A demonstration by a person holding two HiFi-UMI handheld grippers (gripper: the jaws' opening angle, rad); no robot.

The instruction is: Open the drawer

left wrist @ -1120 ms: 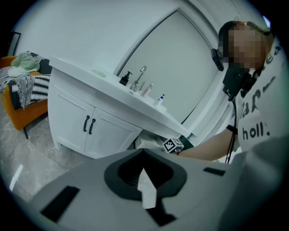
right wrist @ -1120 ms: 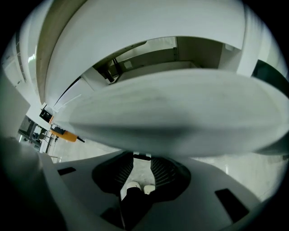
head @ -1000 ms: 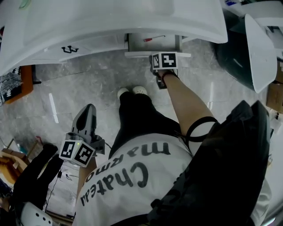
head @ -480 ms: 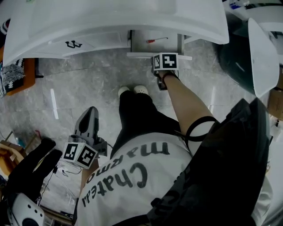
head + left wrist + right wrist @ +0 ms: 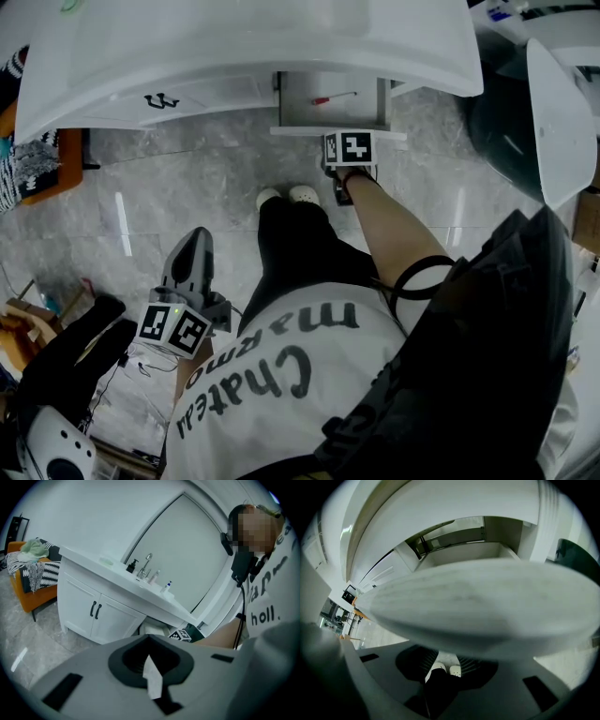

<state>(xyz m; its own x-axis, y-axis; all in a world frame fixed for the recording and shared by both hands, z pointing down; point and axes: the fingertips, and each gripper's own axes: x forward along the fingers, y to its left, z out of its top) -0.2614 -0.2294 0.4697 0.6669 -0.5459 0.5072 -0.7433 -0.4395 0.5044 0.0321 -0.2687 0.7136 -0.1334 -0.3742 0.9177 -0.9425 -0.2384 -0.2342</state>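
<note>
Pulling looked to be the step in hand: the drawer [image 5: 309, 111] stood partly out from under the front edge of the vanity [image 5: 234, 47], right of the cabinet doors [image 5: 187, 98]. Its floor showed, with a red-handled tool [image 5: 334, 97] lying near the back. More of its length seemed to be tucked under the counter, so the next move probably called for a straight, level draw toward the person, without lifting or twisting the front panel. The right claw [image 5: 348, 141] sat at the middle of that panel's outer edge, jaws partway apart and, as far as I could judge, clamped across the panel. Its own view was filled by the blurred panel, which hid the pads. The left claw [image 5: 190, 246] hung well apart, low at the person's side above the marble floor [image 5: 187, 178], jaws drawn together on nothing.
</note>
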